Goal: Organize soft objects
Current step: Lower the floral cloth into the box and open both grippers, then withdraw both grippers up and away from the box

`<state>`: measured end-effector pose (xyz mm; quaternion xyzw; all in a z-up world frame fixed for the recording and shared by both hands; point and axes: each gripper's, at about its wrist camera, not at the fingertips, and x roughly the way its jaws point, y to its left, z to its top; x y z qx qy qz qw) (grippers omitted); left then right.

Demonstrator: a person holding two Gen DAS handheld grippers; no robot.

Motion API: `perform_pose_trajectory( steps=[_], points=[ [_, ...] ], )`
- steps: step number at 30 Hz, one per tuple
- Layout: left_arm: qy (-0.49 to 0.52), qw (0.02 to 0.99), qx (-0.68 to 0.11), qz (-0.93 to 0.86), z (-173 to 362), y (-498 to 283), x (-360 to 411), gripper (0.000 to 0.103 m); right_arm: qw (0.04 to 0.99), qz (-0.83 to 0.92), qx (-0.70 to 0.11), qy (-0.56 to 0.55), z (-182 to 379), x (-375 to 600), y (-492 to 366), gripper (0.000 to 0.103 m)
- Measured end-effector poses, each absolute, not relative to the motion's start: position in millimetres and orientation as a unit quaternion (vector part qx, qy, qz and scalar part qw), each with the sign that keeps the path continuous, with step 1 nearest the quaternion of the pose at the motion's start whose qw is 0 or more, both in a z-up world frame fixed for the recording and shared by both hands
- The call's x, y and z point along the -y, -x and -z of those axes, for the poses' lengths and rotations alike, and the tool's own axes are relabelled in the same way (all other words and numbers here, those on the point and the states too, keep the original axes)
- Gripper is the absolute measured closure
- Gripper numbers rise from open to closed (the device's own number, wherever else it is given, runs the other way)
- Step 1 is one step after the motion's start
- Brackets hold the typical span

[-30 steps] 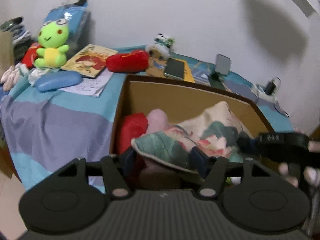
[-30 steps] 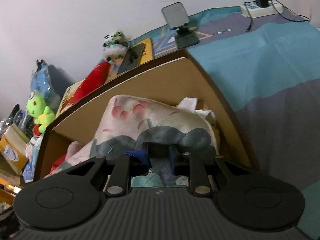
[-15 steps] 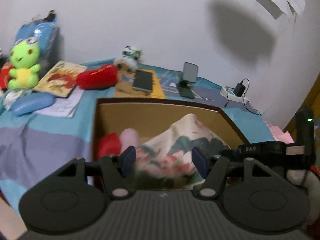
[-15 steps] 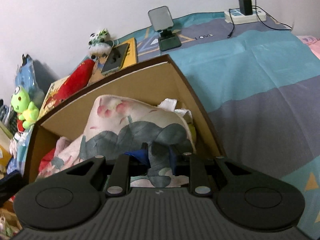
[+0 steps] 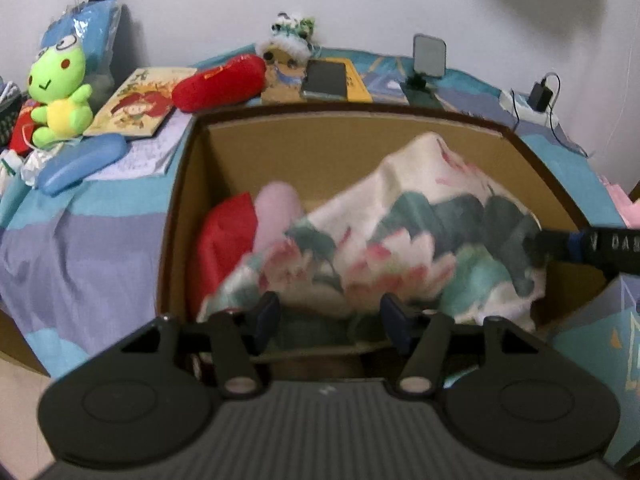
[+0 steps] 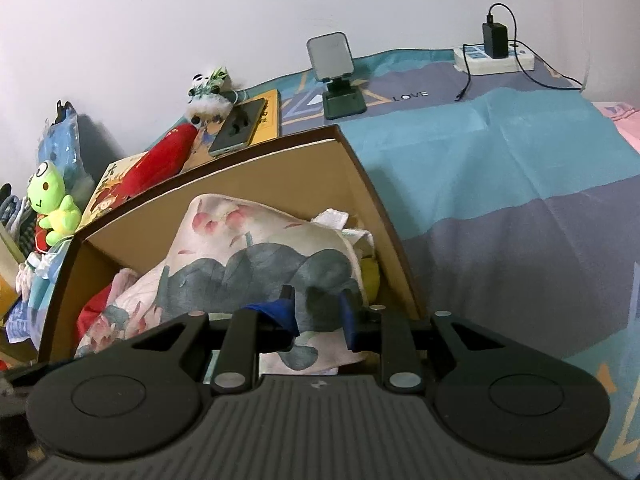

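A flowered pillow [image 6: 256,264] has been laid in the cardboard box [image 6: 360,184] on the bed, between the opening jaws of the right gripper [image 6: 316,316] and the wide, empty ones of the left gripper [image 5: 330,320], while the frog toy [image 5: 58,96] and red cushion [image 5: 218,88] by the bed's far edge are judged left to be packed.

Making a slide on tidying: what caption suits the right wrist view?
Right gripper opening over the floral pillow in the cardboard box.
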<state>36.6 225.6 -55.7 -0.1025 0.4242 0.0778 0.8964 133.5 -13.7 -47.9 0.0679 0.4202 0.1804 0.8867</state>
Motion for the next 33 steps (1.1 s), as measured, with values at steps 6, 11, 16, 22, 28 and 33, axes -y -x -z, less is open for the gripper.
perform_pose_trajectory(
  steps=[6, 11, 16, 22, 28, 33],
  points=[
    [0.1, 0.905, -0.4, -0.1, 41, -20, -220, 0.039, 0.888, -0.197, -0.412, -0.053, 42, 14, -130, 0.096],
    [0.055, 0.918, -0.361, -0.153, 7, -5, -205, 0.033, 0.895, -0.218, -0.388, -0.013, 19, 9, -115, 0.094],
    [0.024, 0.914, -0.347, -0.209, -14, 3, -175, 0.0, 0.901, -0.242, -0.36, 0.013, -4, 21, -95, 0.092],
    [0.03, 0.908, -0.354, -0.223, -14, 5, -136, 0.0, 0.898, -0.245, -0.363, 0.023, -8, 45, -76, 0.09],
    [0.057, 0.895, -0.374, -0.237, -4, 13, -112, 0.0, 0.896, -0.226, -0.379, 0.038, 1, 65, -62, 0.089],
    [0.049, 0.884, -0.374, -0.276, 2, 23, -96, 0.0, 0.891, -0.228, -0.39, 0.048, 8, 73, -49, 0.088]
  ],
)
